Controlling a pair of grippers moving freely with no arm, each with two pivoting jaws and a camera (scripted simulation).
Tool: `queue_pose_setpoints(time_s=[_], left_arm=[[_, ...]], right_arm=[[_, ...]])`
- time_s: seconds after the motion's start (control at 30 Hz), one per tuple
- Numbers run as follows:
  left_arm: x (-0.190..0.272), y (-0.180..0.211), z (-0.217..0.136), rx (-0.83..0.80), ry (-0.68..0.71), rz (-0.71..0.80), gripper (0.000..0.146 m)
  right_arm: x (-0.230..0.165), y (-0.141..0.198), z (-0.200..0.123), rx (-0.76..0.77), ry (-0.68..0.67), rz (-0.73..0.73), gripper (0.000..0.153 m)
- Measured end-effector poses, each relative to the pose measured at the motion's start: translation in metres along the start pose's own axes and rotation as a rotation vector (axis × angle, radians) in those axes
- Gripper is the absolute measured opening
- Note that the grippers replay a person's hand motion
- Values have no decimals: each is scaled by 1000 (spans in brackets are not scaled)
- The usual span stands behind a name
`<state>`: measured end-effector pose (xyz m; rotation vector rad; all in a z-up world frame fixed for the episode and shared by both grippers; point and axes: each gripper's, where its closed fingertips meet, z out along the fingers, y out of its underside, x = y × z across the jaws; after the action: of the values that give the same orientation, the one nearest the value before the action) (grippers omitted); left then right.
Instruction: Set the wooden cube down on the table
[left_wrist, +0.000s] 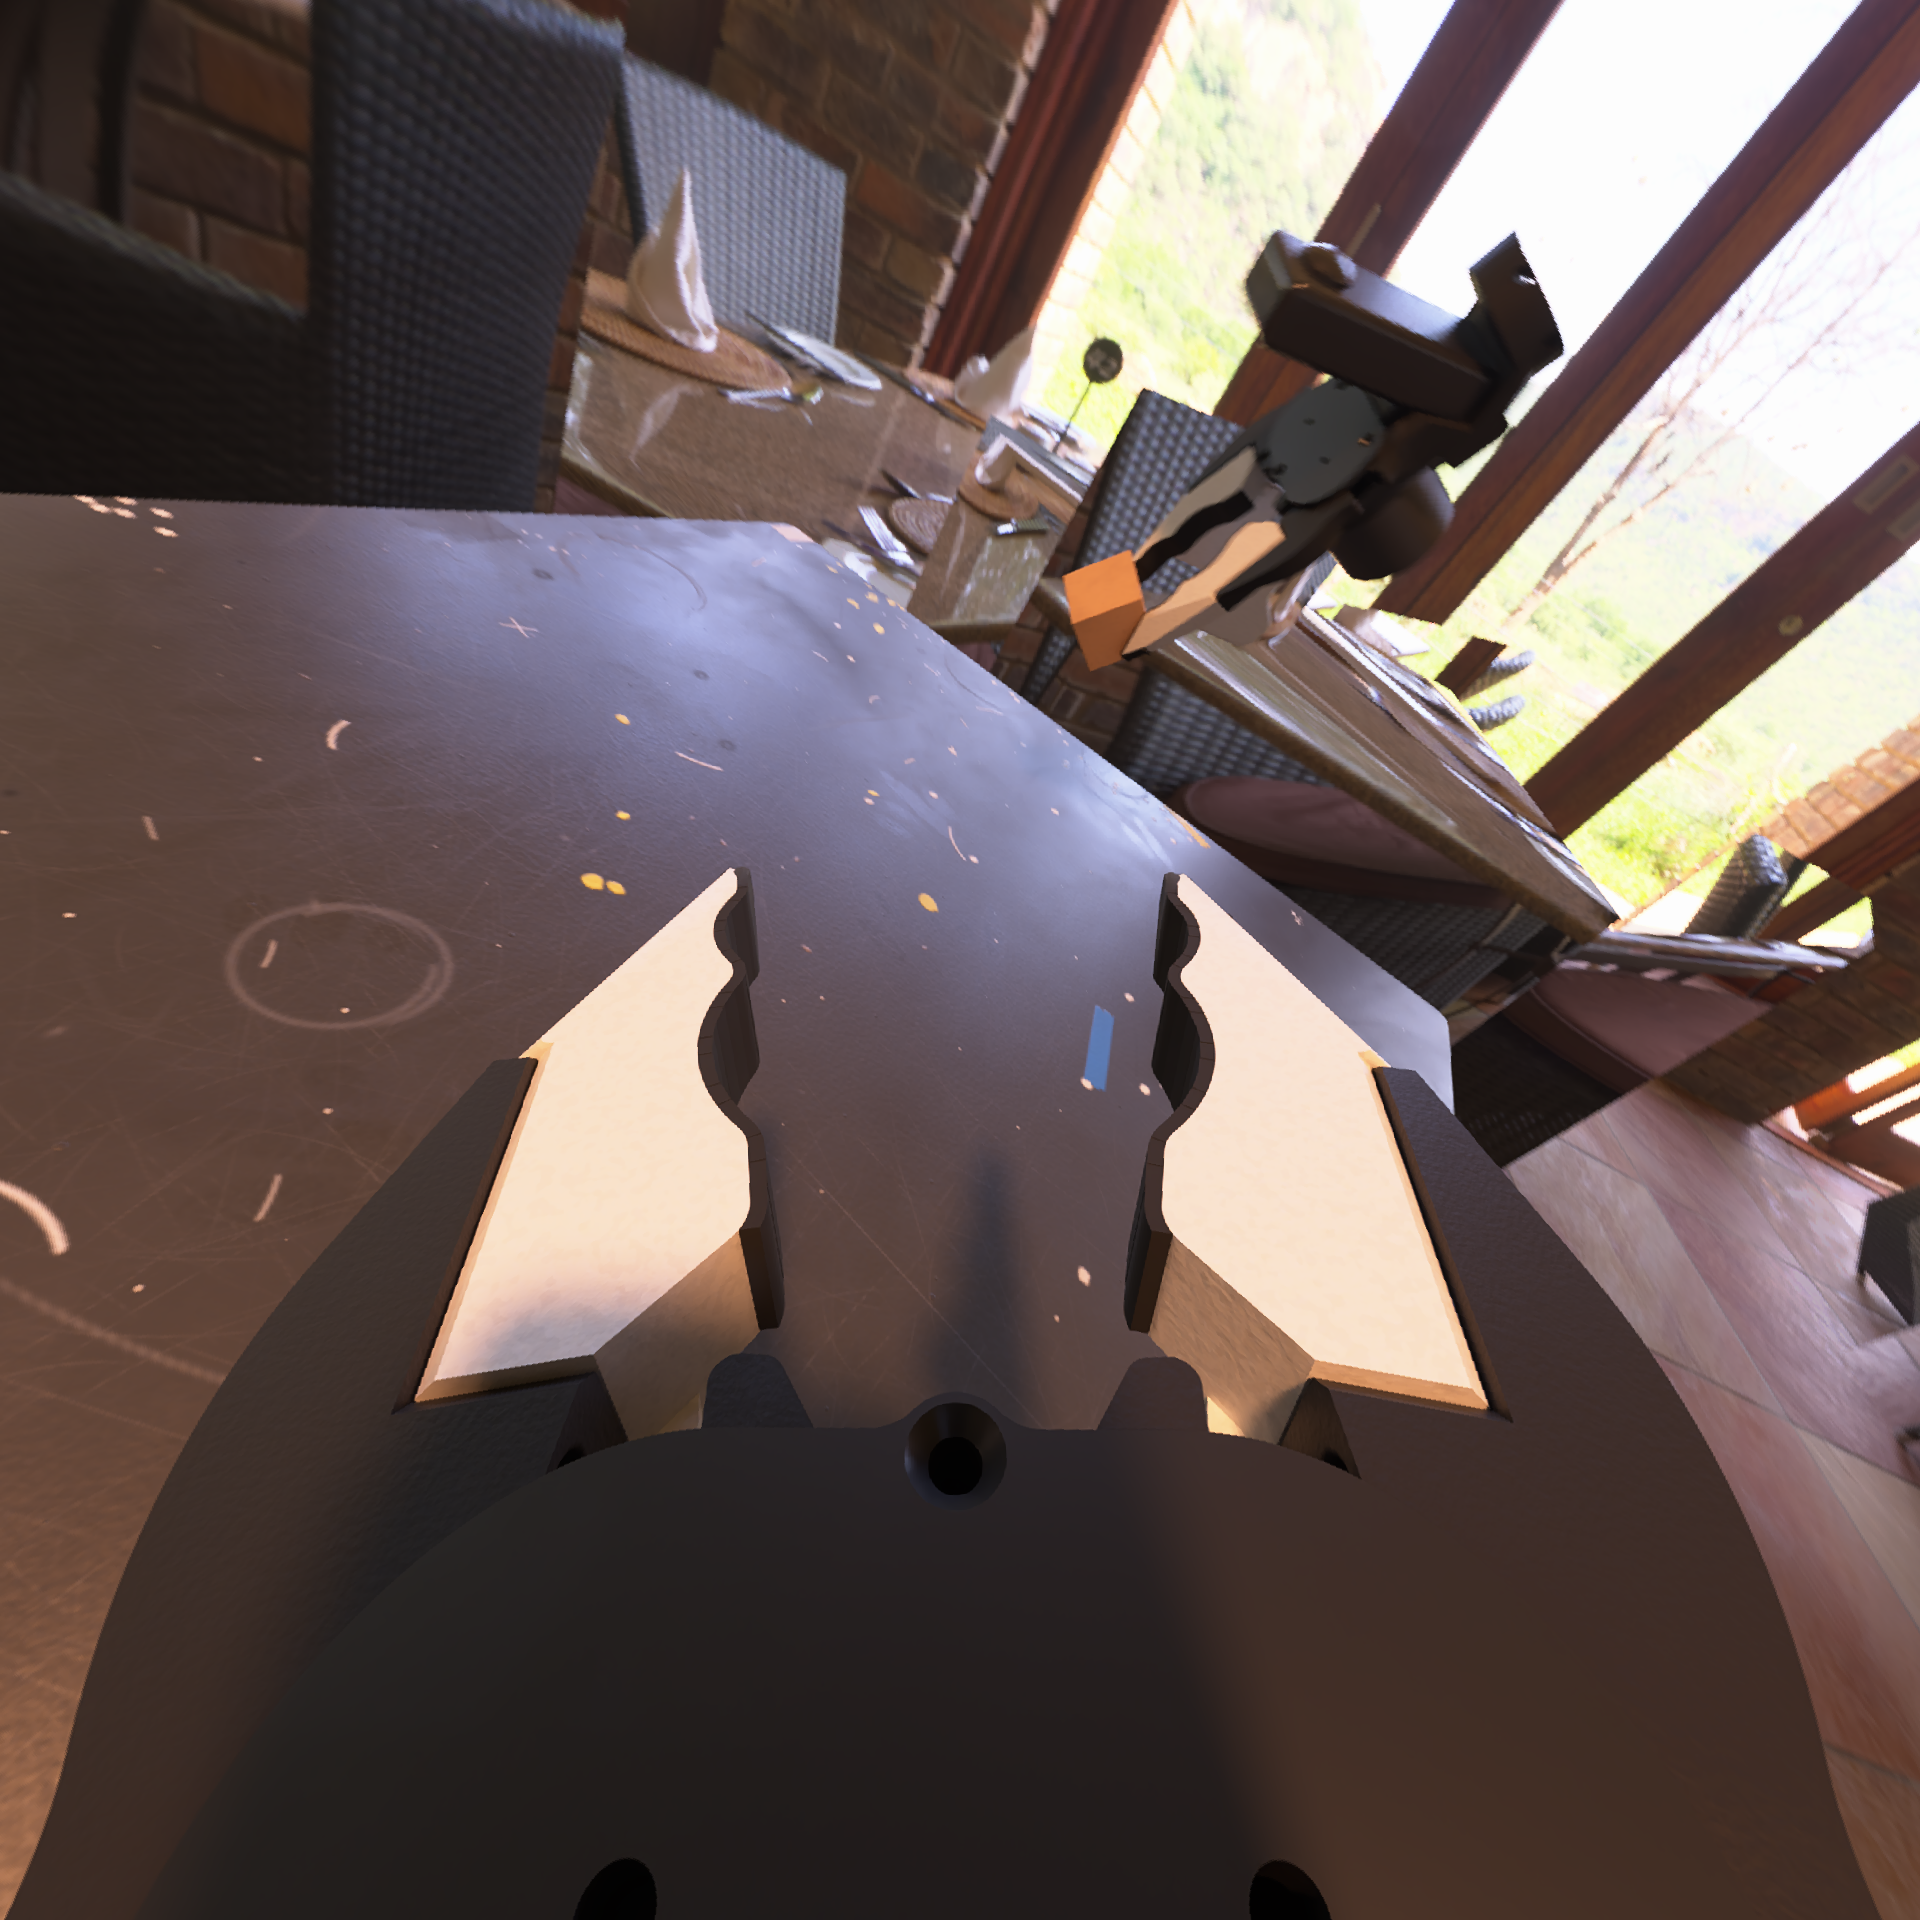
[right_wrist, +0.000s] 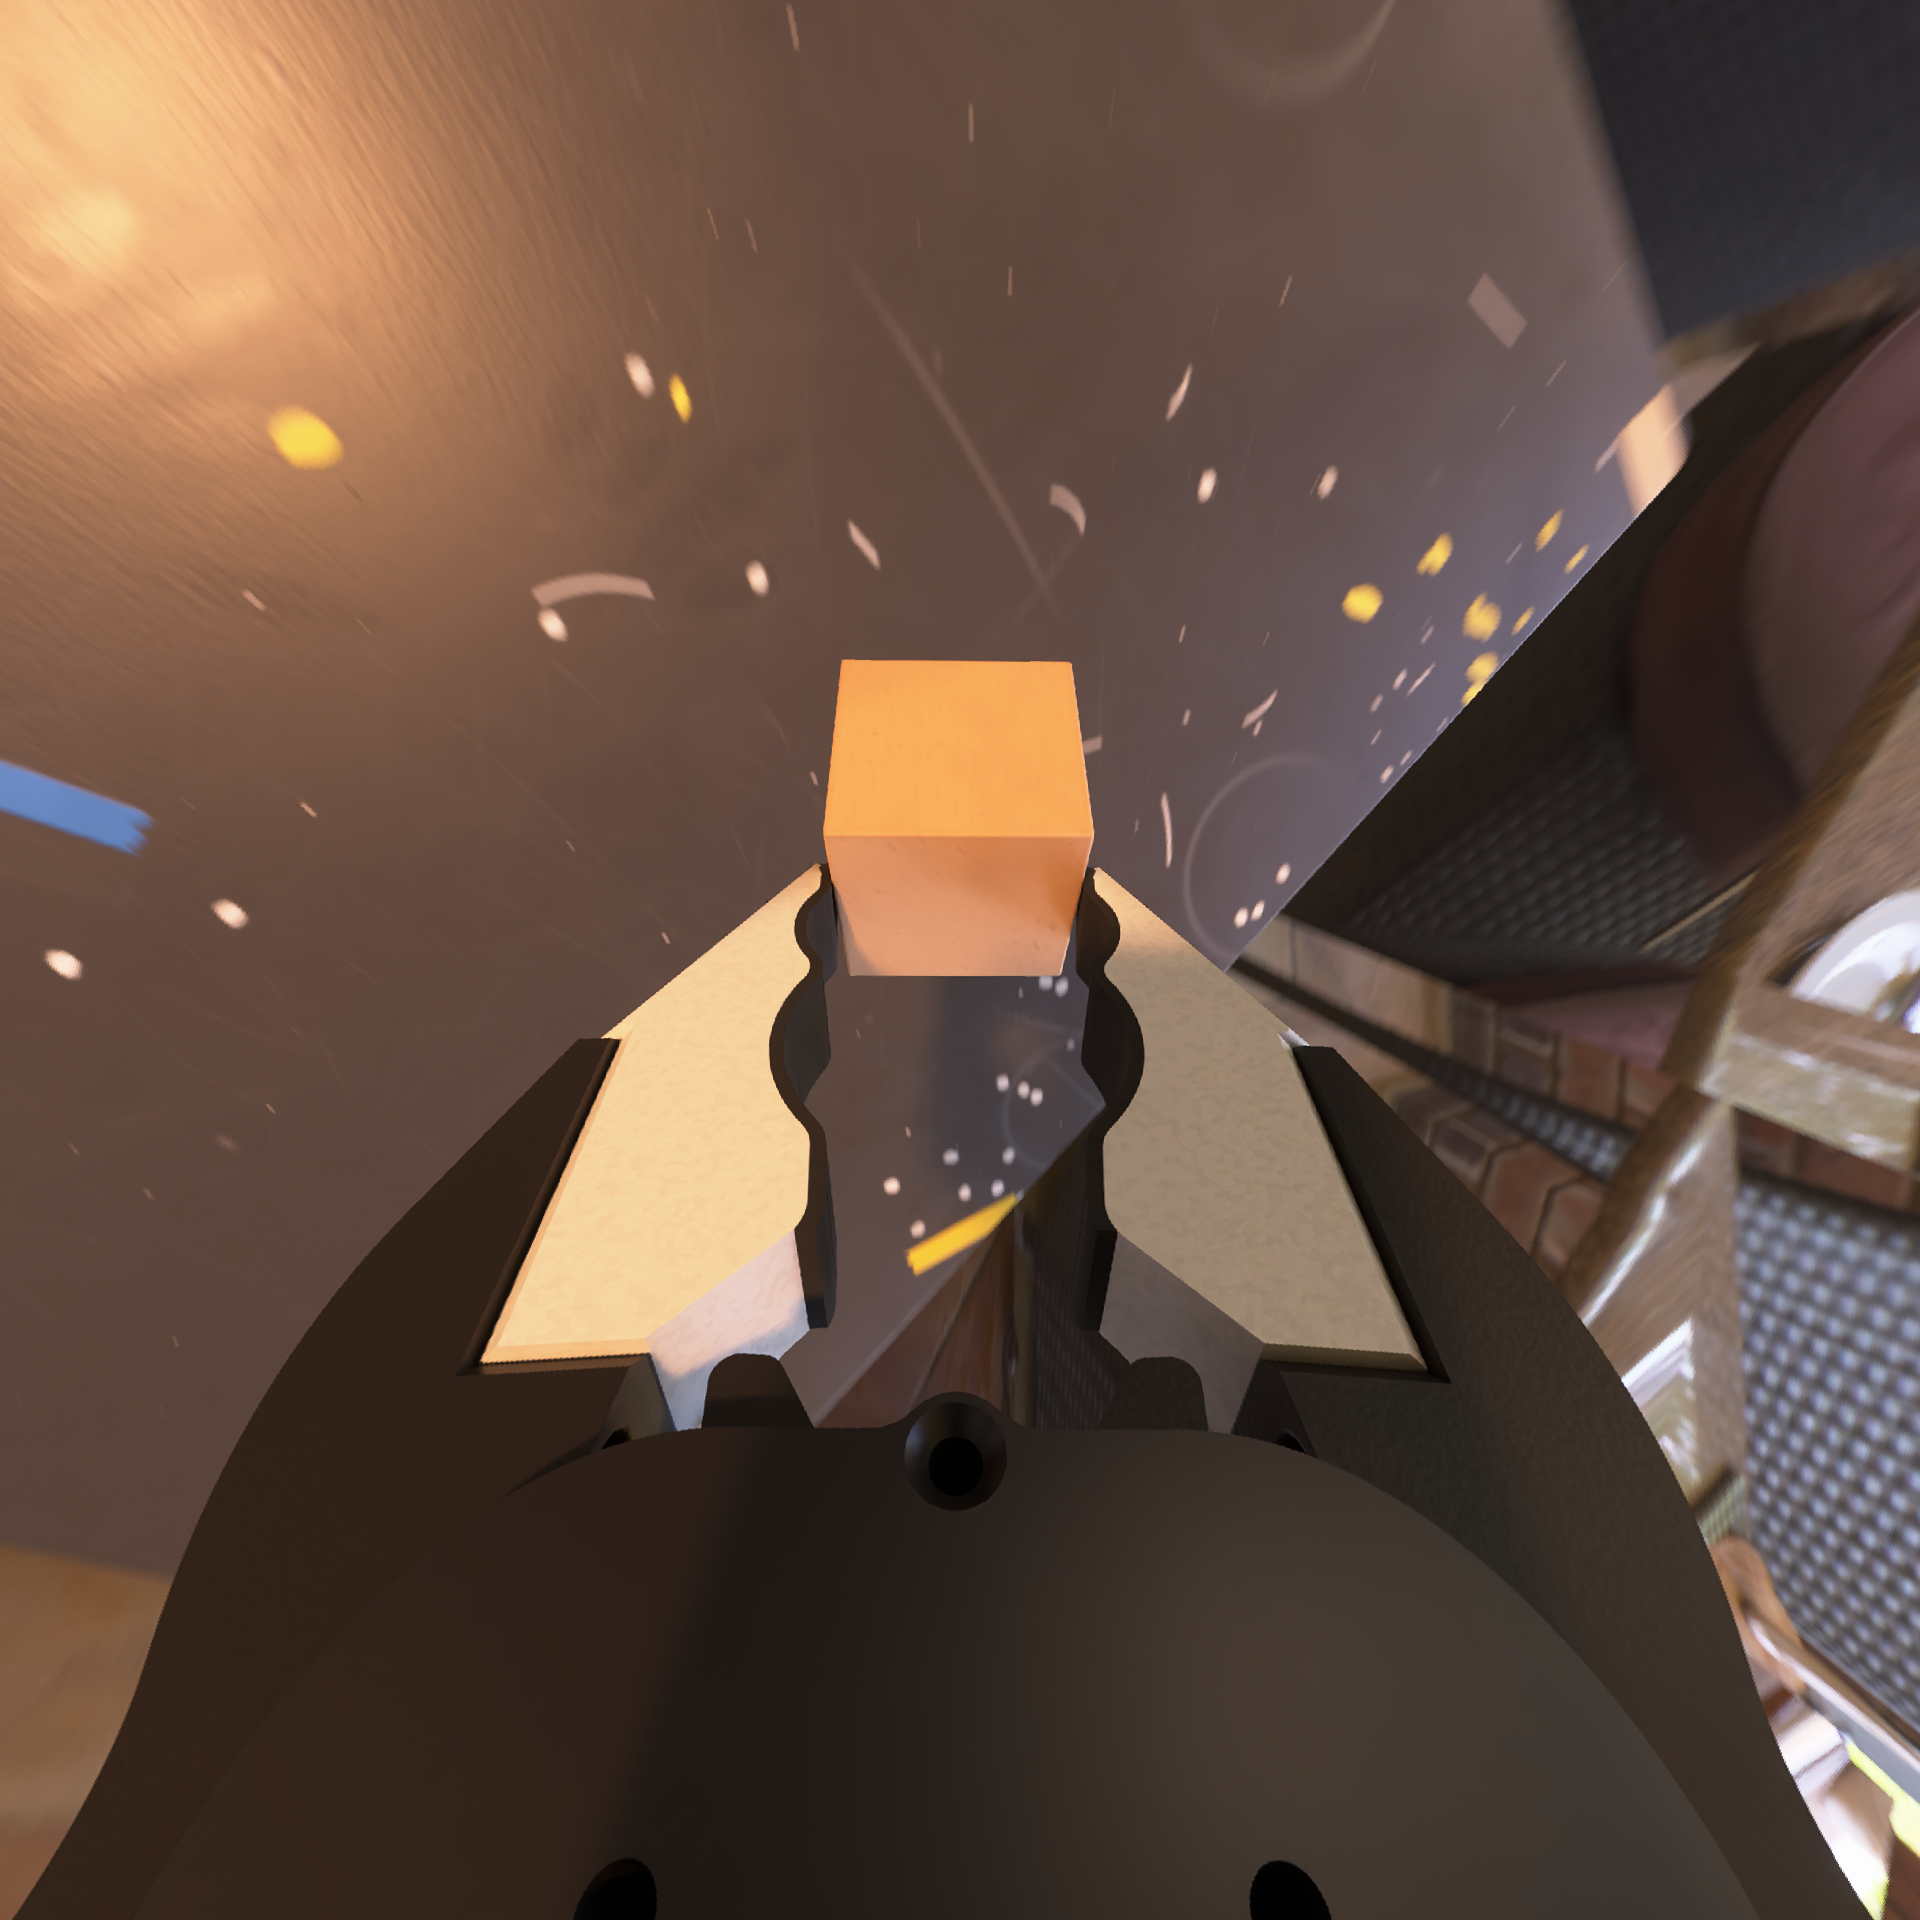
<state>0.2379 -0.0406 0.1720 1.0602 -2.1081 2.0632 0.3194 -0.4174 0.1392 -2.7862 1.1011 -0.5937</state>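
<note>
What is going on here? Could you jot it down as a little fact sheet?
Held item: wooden cube, orange
Holder: right claw, tips shut on the cube
Cube position: in the air, not yet on the table
Other claw: left claw, open, holding nothing
Table: dark, scratched, paint-flecked, with a blue tape strip

restaurant terrace dining room: brick wall (left_wrist: 883, 114), wicker chairs (left_wrist: 447, 260), laid tables with folded napkins (left_wrist: 675, 270) and cutlery, big wood-framed windows (left_wrist: 1662, 312).
</note>
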Motion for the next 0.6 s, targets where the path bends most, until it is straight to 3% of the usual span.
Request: queue_pose_setpoints(time_s=[0.1, 0.27, 0.6], left_arm=[[3, 4, 2, -34, 11, 25, 77], [-4, 12, -2, -90, -58, 102, 77], [-6, 16, -11, -113, -73, 144, 78]], right_arm=[[10, 23, 31, -154, -69, -36, 46], [3, 38, 71, -298, -109, -222, 46], [-6, 48, 99, -468, -172, -429, 46]])
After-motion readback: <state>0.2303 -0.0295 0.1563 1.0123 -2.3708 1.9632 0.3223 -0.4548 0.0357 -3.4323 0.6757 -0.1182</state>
